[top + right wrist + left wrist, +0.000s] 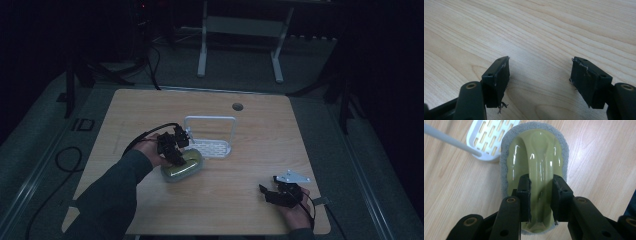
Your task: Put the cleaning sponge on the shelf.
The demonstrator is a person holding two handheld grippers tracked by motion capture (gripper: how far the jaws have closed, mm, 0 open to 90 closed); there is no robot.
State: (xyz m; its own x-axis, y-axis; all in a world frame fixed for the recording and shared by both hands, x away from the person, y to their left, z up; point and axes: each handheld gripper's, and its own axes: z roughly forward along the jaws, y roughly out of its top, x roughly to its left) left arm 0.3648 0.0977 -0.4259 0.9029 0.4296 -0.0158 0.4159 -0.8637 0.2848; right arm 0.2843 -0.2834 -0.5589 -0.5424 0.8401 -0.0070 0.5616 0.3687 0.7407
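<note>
Nearest the high camera, at the bottom edge, a dark sleeve point(112, 200) runs up from about 7 o'clock toward the middle of the table point(250, 210). At its end the left hand-held gripper point(175, 150) comes down on a scrubbing pad point(181, 167), an oval piece with a glossy olive-green plastic grip on a grey fibrous base. In the left gripper view its two black jaws stand on either side of the raised green ridge point(541, 170) and press on it, so the left hand-held gripper point(541, 195) grips the scrubbing pad point(534, 150) by its handle. The pad lies flat on the wood near the table's centre, slightly toward 8 o'clock.

Just beside the pad, at its 1 o'clock, sits a white slotted tray point(212, 147) with a tall wire-like loop point(210, 120) rising over it; whether tray and pad touch is hard to tell. The same tray point(489, 135) appears at 11 o'clock in the left gripper view.

Well apart, at 5 o'clock on the table, the right hand-held gripper point(264, 191) rests low in the person's hand point(295, 212). In its own view the jaws stand wide apart over bare wood, holding nothing point(540, 72).
</note>
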